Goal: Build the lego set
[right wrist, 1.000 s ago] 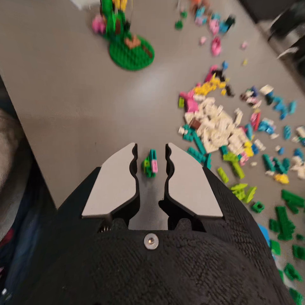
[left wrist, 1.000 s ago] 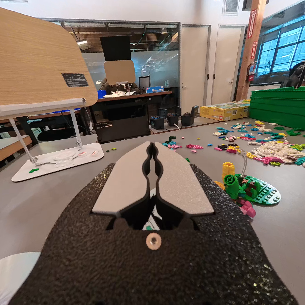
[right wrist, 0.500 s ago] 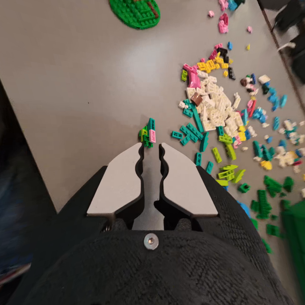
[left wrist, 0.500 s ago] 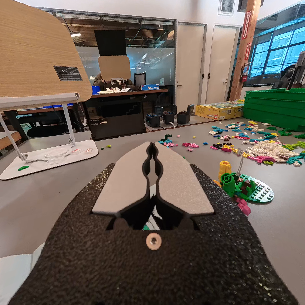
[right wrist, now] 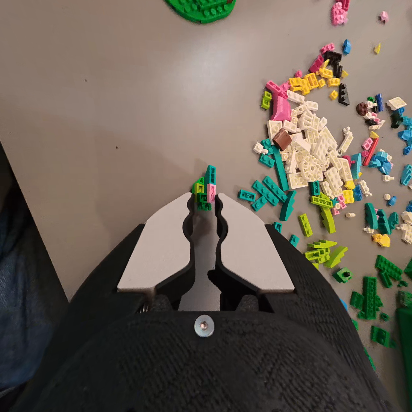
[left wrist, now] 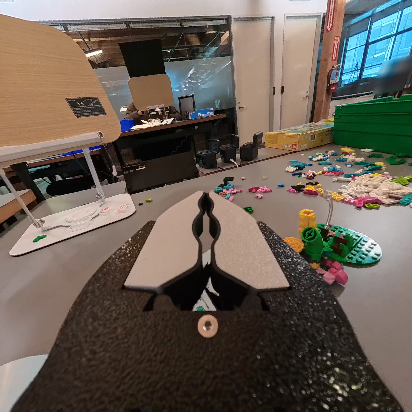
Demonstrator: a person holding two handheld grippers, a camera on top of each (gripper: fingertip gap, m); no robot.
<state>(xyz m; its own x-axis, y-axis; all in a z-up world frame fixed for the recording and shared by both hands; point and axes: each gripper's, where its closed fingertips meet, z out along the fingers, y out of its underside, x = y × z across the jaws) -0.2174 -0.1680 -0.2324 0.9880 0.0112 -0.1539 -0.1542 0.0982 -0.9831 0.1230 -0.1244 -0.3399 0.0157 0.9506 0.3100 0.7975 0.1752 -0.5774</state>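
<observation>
The right gripper (right wrist: 204, 196) has come in on the small brick cluster of teal, green, lime and pink plastic pieces (right wrist: 206, 189): a second ago that cluster sat loose between wide-spread fingers, half a second ago it lay just beyond the tips, and now the tips have narrowed onto it. The pink plate on its side sits right against the right fingertip (right wrist: 219, 197), and the green bricks meet the left one. The cluster's teal end sticks out past the tips, over the flat grey surface (right wrist: 111, 89). It looks pinched, fingers closed down to the cluster's width.

Taking that cluster as the landmark: to its right lies the big heap of loose white, teal, yellow and pink bricks (right wrist: 312, 151), with a few teal plates (right wrist: 267, 191) the nearest of them. Well beyond it, at the top edge of the view, is the rim of the round green studded baseplate (right wrist: 200, 13). The surface's edge runs down to its left.

Over to the left gripper (left wrist: 206, 198), little changed: its two grey fingers are pressed together at the tips with nothing between them, held above the surface. The same green baseplate (left wrist: 356, 245) sits off to its right, carrying a yellow brick tower (left wrist: 307, 220) and a green cylinder piece (left wrist: 311, 238). To the left stands a white-based stand with a wooden board (left wrist: 44, 89).
</observation>
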